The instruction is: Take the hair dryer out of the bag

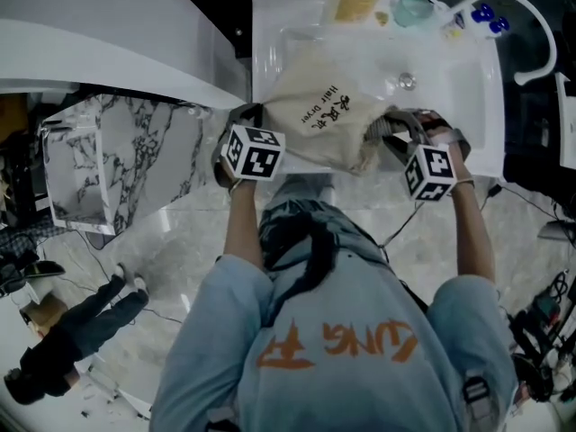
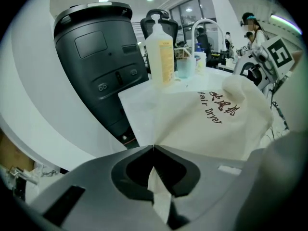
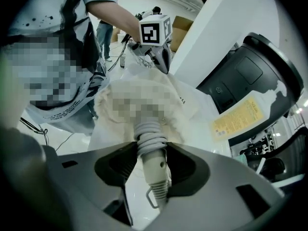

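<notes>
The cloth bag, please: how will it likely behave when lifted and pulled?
The cloth bag is probably floppy: it creases and sags where the left gripper pinches one fold. It likely weighs little itself, so it may drag along with the hair dryer held in the right gripper.

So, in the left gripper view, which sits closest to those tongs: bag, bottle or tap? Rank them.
1. bag: pinched in the left tongs.
2. bottle: behind the bag, near the middle.
3. tap: farthest back, right of the bottle.
</notes>
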`<action>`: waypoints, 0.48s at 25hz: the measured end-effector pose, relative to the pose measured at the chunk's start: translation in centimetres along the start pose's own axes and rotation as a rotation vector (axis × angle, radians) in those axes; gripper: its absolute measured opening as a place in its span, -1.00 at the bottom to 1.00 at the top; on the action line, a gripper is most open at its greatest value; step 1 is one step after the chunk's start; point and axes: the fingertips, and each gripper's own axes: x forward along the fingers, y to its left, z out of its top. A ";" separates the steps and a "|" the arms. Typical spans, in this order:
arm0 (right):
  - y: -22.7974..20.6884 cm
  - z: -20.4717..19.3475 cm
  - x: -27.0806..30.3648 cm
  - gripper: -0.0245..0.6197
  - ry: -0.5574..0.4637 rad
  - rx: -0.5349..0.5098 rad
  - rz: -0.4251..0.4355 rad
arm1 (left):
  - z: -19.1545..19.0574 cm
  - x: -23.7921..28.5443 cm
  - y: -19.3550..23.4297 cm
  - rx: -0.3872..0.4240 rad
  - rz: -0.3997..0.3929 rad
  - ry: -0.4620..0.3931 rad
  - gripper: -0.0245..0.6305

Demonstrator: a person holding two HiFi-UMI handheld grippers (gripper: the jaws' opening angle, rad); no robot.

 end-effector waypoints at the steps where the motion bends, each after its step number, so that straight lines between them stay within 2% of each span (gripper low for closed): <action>1: 0.2 -0.4 -0.4 -0.32 0.007 0.007 -0.010 | -0.3 -0.1 0.6 -0.010 0.018 0.003 -0.92; 4: 0.5 -2.6 -1.7 -0.32 0.026 0.083 -0.042 | -0.8 -0.6 2.2 -0.050 0.045 0.001 -0.92; 12: -0.1 -8.8 -3.3 -0.32 0.125 0.303 -0.130 | -0.8 -1.4 3.2 -0.056 0.088 -0.016 -0.92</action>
